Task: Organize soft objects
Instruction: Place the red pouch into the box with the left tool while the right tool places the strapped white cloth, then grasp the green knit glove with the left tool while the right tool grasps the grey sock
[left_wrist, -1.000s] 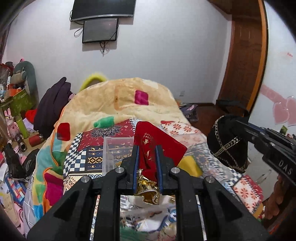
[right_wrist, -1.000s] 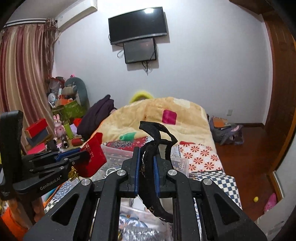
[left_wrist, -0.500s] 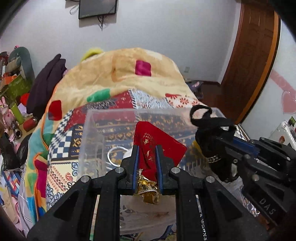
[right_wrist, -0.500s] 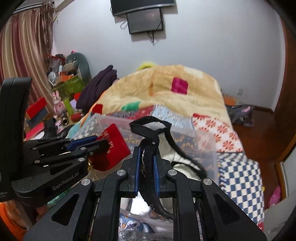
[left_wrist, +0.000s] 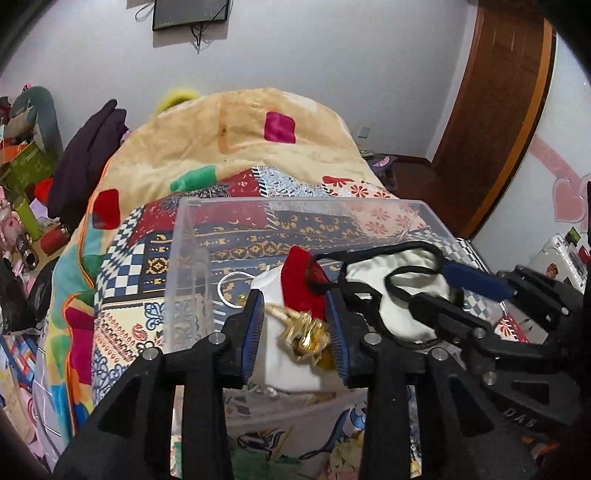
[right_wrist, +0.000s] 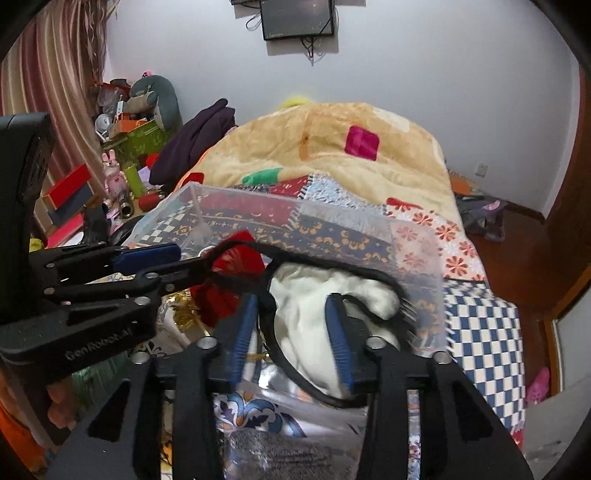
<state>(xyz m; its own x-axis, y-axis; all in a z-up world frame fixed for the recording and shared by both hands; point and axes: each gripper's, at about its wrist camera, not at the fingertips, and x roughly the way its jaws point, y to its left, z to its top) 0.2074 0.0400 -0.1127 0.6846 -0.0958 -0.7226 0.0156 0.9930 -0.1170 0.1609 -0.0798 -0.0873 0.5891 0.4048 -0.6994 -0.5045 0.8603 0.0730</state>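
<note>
A clear plastic bin (left_wrist: 188, 258) stands on the bed, also in the right wrist view (right_wrist: 424, 258). My left gripper (left_wrist: 295, 328) is open over the bin; the red pouch (left_wrist: 299, 284) with its gold tassel (left_wrist: 306, 338) lies loose between its fingers on a white soft item (left_wrist: 288, 369). My right gripper (right_wrist: 291, 336) is open too; the black strappy item (right_wrist: 332, 266) lies draped over a white soft item (right_wrist: 314, 295) in the bin. It shows in the left wrist view (left_wrist: 391, 251). The right gripper (left_wrist: 461, 291) enters from the right there.
A patchwork quilt (left_wrist: 122, 258) and a beige blanket (left_wrist: 240, 125) cover the bed. Cluttered shelves with toys (right_wrist: 122, 122) stand at the left. A dark garment (left_wrist: 88, 155) lies at the bed's left. A wooden door (left_wrist: 491, 122) is at the right.
Both grippers moved down into the bin and opened. The red pouch and the black strappy item dropped from the jaws onto the white items inside.
</note>
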